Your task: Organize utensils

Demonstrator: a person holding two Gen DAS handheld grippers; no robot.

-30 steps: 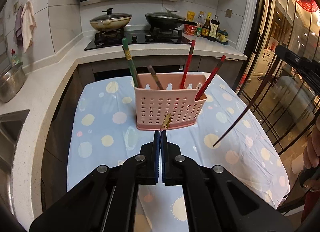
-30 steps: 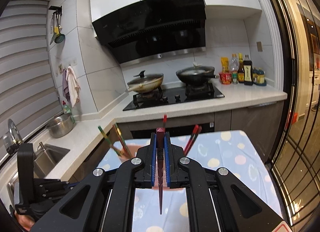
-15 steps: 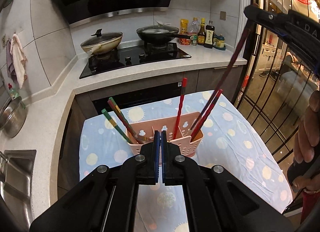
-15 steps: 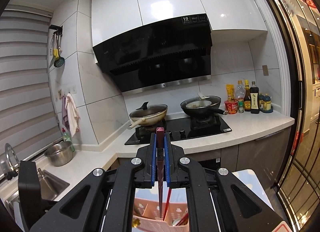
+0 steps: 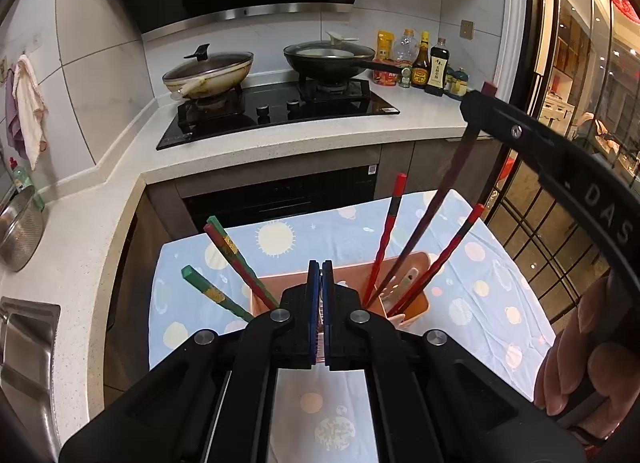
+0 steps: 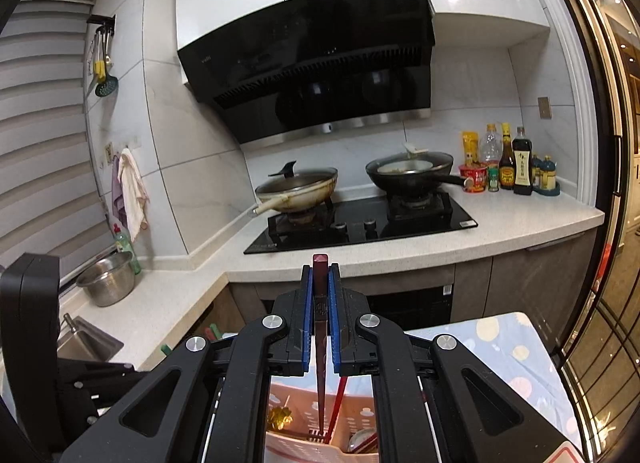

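Note:
A pink perforated utensil basket [image 5: 404, 263] stands on the table's blue dotted cloth [image 5: 484, 283]. Green and red chopsticks [image 5: 234, 257] lean out of its left side, and red ones [image 5: 390, 231] out of its right. My left gripper [image 5: 321, 263] hovers just above the basket's near rim, shut with nothing between its pads. From the upper right, my right gripper [image 5: 478, 103] is shut on the top of a dark maroon chopstick [image 5: 440, 203]. In the right wrist view the maroon chopstick [image 6: 320, 343] hangs straight down from the right gripper [image 6: 320, 269], its tip inside the basket [image 6: 304, 447].
Behind the table runs a counter with a black hob [image 5: 280, 111], two pans and sauce bottles [image 5: 432, 67]. A sink [image 5: 24, 339] and a steel colander [image 5: 20, 227] are at the left. A glass grid door [image 5: 560, 223] and the person's hand [image 5: 580, 363] are at the right.
The right gripper carried the maroon chopstick from right of the basket to over it, and its tip now sits inside. The left gripper rose and moved in over the basket's near rim.

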